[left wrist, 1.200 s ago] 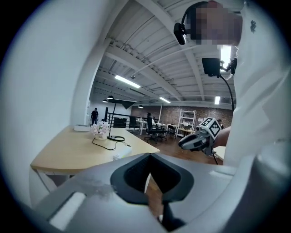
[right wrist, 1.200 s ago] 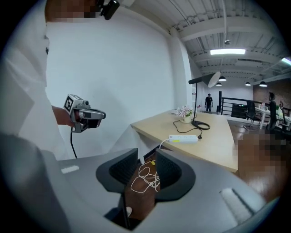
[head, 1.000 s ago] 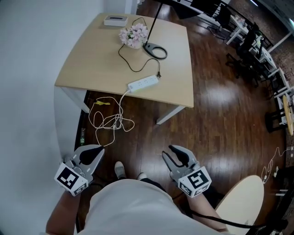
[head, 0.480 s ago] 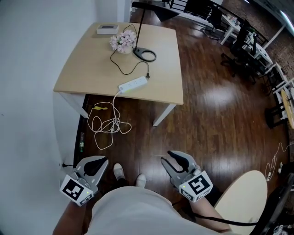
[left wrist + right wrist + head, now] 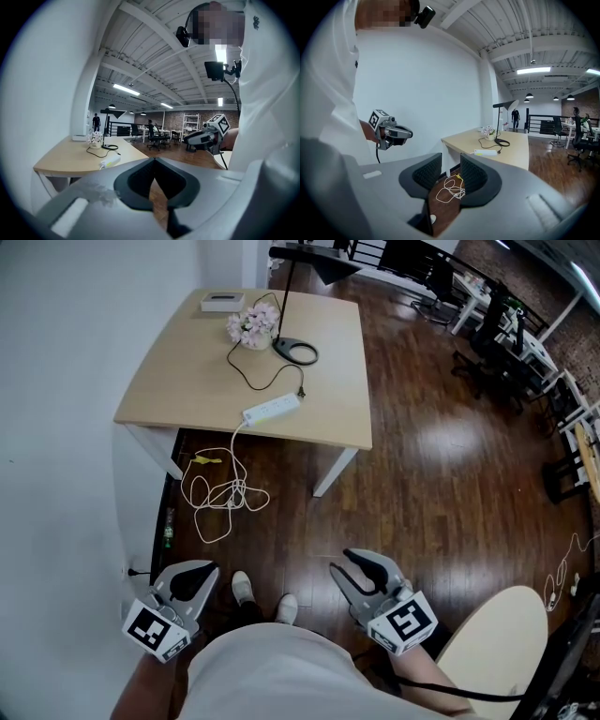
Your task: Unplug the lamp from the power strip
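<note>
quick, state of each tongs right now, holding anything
Left tongs: closed, nothing between them.
Right tongs: open, empty.

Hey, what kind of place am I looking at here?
Most likely an open-plan office in a loft-style building. There are rows of desks and office chairs on a wood floor, bare ceiling beams with strip lights, and a brick wall at the back.
</note>
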{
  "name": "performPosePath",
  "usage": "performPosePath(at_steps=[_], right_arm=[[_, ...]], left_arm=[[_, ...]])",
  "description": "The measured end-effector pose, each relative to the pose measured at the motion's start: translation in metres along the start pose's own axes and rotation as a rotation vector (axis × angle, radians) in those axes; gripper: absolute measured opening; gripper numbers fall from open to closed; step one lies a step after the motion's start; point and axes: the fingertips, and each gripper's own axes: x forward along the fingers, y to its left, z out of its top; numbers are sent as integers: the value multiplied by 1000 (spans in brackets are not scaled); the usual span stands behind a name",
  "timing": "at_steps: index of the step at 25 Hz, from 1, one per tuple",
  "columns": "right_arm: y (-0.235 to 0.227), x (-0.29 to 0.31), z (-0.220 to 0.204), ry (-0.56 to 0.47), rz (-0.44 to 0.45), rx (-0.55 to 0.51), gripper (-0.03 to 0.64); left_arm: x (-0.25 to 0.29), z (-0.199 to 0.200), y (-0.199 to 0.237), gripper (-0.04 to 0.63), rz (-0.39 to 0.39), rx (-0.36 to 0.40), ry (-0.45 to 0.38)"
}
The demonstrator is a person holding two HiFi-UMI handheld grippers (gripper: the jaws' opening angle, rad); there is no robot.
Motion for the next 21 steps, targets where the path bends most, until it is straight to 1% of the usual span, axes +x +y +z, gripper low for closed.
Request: performPosePath(at_steps=[7, 21], right_arm=[[7, -2, -1, -3, 1, -4, 124], [1, 3, 5, -16, 20, -15, 121]], left_arm=[[-1, -3, -3, 5, -7, 6, 6], [3, 1, -1, 5, -1, 20, 17]])
